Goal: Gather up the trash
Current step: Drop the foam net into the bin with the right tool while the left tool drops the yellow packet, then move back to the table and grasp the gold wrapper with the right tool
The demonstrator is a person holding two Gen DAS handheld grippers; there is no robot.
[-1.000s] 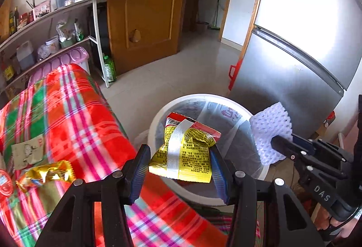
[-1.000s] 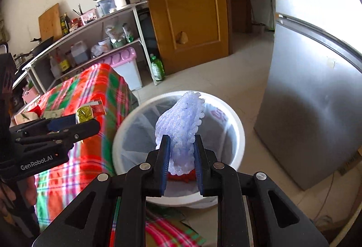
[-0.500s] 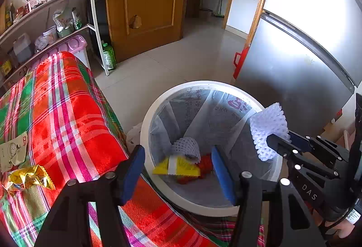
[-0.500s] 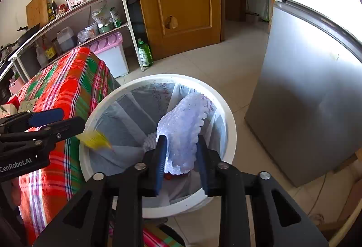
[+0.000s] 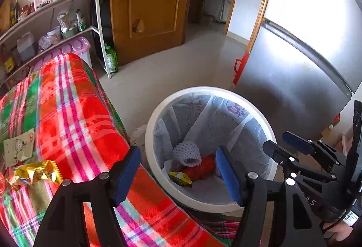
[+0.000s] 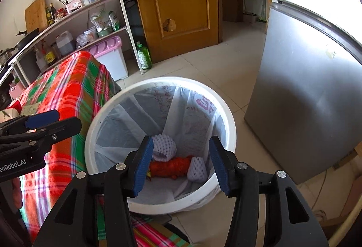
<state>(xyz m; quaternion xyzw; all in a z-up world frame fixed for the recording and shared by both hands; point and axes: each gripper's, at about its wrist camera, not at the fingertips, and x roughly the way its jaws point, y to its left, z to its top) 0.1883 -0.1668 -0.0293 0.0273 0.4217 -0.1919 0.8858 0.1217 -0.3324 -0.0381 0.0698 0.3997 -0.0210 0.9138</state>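
A white trash bin (image 5: 153, 120) with a plastic liner stands on the floor beside the table; it also shows in the right wrist view (image 6: 228, 115). Inside lie a yellow snack packet (image 5: 179, 178), a red net (image 5: 200, 166) (image 6: 169, 166) and white foam nets (image 5: 187, 153) (image 6: 164, 147) (image 6: 198, 169). My left gripper (image 5: 178, 173) is open and empty above the bin's near rim. My right gripper (image 6: 179, 163) is open and empty over the bin. A gold wrapper (image 5: 34, 173) and a paper packet (image 5: 19, 149) lie on the plaid tablecloth (image 5: 74, 115).
A grey fridge (image 5: 294, 79) stands right of the bin. A wooden door (image 5: 149, 2) and shelves (image 5: 45, 20) with bottles and a kettle are behind. A pink-lidded box (image 6: 108, 54) and a green bottle (image 6: 143, 58) sit on the floor.
My left gripper dropped the yellow packet into the bin. My right gripper opened and the white foam net fell into the bin.
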